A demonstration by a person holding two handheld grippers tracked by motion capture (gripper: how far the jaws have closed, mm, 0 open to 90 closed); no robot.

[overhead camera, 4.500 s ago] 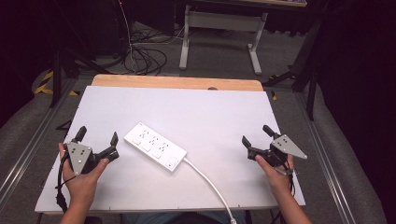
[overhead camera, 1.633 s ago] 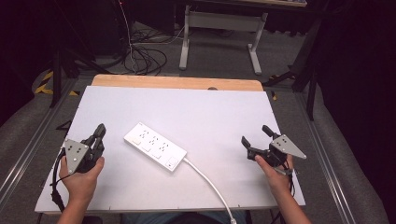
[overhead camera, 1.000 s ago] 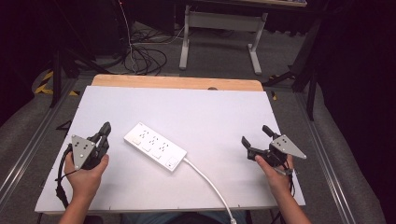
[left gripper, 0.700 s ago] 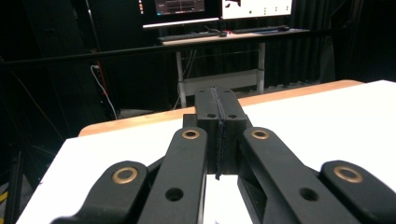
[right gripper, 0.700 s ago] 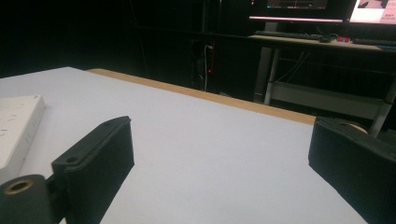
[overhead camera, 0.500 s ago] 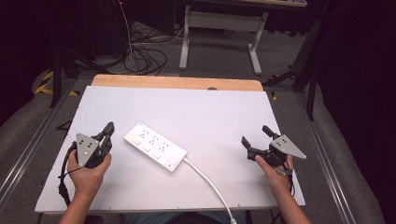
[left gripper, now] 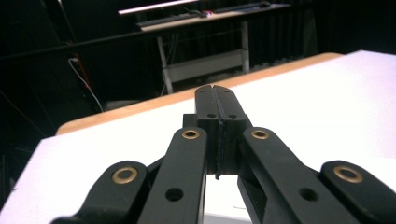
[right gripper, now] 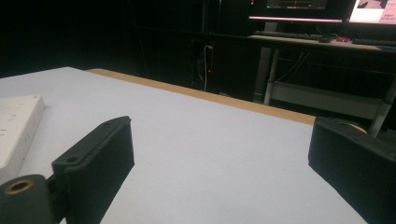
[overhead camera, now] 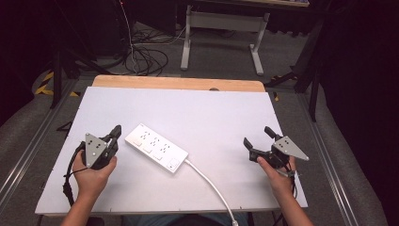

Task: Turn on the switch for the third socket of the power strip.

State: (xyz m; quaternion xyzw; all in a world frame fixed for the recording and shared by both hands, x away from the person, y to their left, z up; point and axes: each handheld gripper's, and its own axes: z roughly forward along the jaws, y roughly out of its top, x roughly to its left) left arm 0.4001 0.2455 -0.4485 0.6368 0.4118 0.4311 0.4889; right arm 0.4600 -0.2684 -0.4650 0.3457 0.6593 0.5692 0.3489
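A white power strip (overhead camera: 156, 147) lies at an angle on the white board (overhead camera: 207, 113), and its white cable (overhead camera: 207, 181) runs off toward the front edge. My left gripper (overhead camera: 115, 132) is held in a hand just left of the strip's near-left end, jaws shut with nothing between them; its own view shows the two fingers (left gripper: 216, 91) pressed together. My right gripper (overhead camera: 257, 136) sits at the right side of the board, open and empty, well away from the strip. The right gripper view has the strip's end (right gripper: 16, 126) far to the left of the spread jaws (right gripper: 224, 154).
The board rests on a wooden table whose far edge (overhead camera: 179, 83) shows as a tan strip. Beyond it stand a desk frame (overhead camera: 221, 21) and floor cables (overhead camera: 141, 54). Grey padded rails (overhead camera: 28, 136) flank both sides.
My left gripper has gone from open to shut and has slid right and a little forward, up close to the power strip's end. The right gripper has stayed put.
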